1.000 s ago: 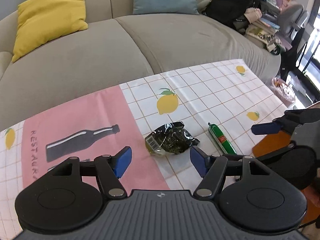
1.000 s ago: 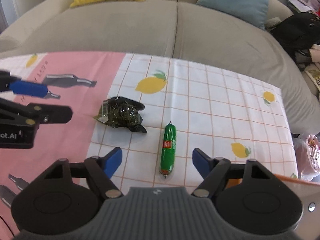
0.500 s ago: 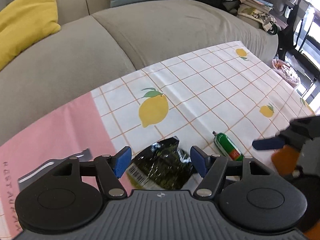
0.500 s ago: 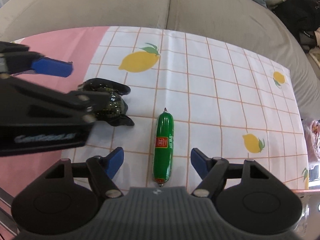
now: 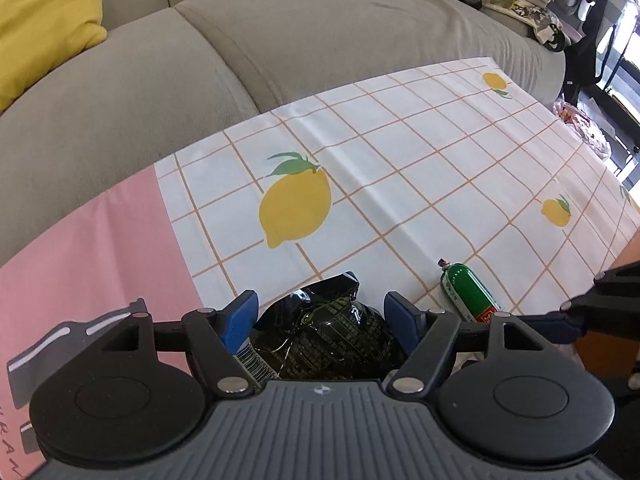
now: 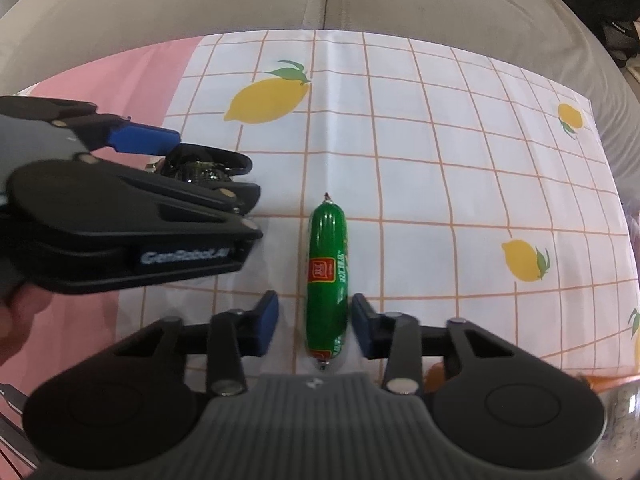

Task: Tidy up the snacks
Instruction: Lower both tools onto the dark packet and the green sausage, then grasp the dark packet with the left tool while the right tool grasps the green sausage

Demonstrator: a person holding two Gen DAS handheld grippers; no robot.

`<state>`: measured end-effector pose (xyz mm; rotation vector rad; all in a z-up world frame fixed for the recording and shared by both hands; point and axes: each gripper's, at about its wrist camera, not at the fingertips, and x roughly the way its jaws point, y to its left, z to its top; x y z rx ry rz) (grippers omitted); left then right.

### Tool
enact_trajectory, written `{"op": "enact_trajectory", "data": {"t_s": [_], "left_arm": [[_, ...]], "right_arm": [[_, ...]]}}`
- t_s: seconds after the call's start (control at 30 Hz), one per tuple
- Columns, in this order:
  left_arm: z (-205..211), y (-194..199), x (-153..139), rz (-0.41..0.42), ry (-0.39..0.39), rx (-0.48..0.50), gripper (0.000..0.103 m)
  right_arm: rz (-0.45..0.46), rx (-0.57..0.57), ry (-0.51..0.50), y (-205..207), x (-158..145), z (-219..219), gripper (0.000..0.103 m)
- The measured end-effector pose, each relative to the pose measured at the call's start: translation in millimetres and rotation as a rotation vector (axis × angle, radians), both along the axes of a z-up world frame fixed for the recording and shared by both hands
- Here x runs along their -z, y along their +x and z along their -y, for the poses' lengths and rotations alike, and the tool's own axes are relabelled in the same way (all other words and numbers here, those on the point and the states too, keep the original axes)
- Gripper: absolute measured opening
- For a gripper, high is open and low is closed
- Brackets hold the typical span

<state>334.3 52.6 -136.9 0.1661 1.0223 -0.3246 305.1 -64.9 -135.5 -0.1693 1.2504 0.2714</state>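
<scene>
On the desk [image 5: 420,148], under its lemon-print cloth, two snacks lie near each other: a crumpled dark snack packet [image 5: 328,332] and a green sausage stick [image 6: 326,276].

The left tongs [image 5: 320,316] straddle the packet, blue pads clear of it on both sides and opening wider. The right tongs [image 6: 314,322] are closing around the lower half of the sausage; the right pad looks just at its skin, the left still shows a gap.

The packet looks light, crinkly and springy, so it should squash and may slip; a pinch across its puffed middle seems safest. The sausage looks firm, smooth and round, likely to roll, so squeezing it square across the body suits it.

The packet's near edge is hidden behind the left tongs' body, its print too dark to read. No container for the snacks is in view.
</scene>
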Motion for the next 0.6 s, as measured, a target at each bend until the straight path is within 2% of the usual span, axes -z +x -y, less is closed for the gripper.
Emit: {"op": "enact_trajectory", "data": {"t_s": [0.1, 0.17, 0.27, 0.4, 0.6], "left_arm": [[-1.7, -1.3, 0.6, -0.022, -0.018, -0.011, 0.076], [-3.8, -3.6, 0.9, -0.048, -0.028, -0.018, 0.071], [-6.7, -9.7, -0.4, -0.080, -0.025, -0.032, 0.067], [-11.1, -22.9, -1.3, -0.124, -0.007, -0.051, 0.066], [-17.0, -44.3, -2.5, -0.259, 0.035, -0.076, 0.065]], "right_arm": [[0.004, -0.004, 0.000, -2.2, 0.0, -1.1, 0.030], [0.008, -0.004, -0.003, -2.9, -0.2, -0.9, 0.022], [0.004, 0.009, 0.008, -5.4, -0.8, 0.8, 0.021], [-0.010, 0.017, 0.025, -12.4, -1.3, 0.3, 0.021], [-0.045, -0.023, 0.076, -36.6, -3.4, -6.0, 0.021]]}}
